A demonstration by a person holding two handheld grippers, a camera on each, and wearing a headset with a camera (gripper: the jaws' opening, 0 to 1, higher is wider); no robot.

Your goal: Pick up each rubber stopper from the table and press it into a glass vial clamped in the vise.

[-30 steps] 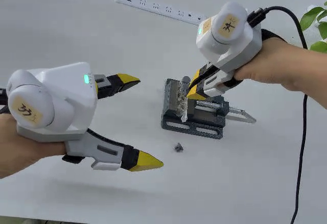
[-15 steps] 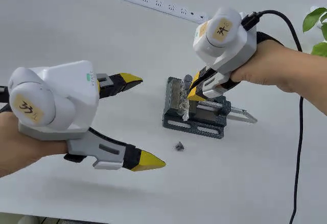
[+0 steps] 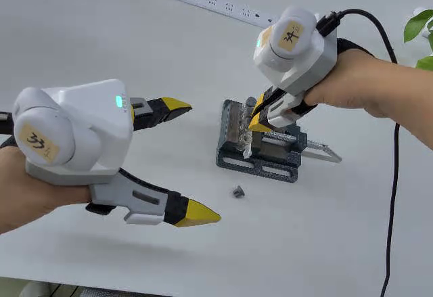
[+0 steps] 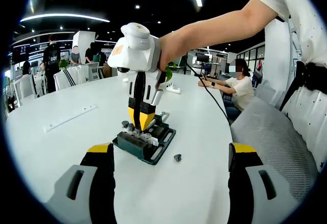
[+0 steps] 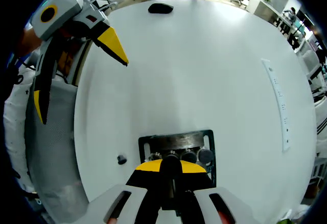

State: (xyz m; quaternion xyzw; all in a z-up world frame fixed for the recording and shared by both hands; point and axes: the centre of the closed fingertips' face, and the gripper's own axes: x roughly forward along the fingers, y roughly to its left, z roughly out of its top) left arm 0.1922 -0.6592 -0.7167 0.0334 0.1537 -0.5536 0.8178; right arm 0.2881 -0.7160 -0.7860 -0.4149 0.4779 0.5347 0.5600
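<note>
Fingers point(image 5: 145, 167) of the right gripper point(image 4: 141, 123) are clenched, their yellow tips nearly meeting on what looks like a dark stopper point(image 5: 171, 164) held between them. They sit directly over the row of vials point(image 3: 241, 126) in the vise point(image 3: 260, 158) just below. Over the last second very little has changed here. The tips have kept to the same spot above the vials, the gripper body has only tipped and risen slightly, and the small drift of the whole scene comes from the headset. I read that as the pressing step still under way: the stopper is being seated and has not been let go. Beside the tips, the right gripper view shows round dark tops on the neighbouring vials, so those seem to be capped already, though I cannot tell how firmly. Farther out, a loose stopper point(image 3: 238, 191) lies on the surface point(image 3: 101, 40) in front of the vise, apart from it and on the side toward the left gripper point(image 3: 197, 161). It has not moved. The left fingers are spread wide and hold nothing. They hover well off from the vise, pointing toward it, just as they did a second ago. So at least one more stopper remains to be picked up once this one is in.
</note>
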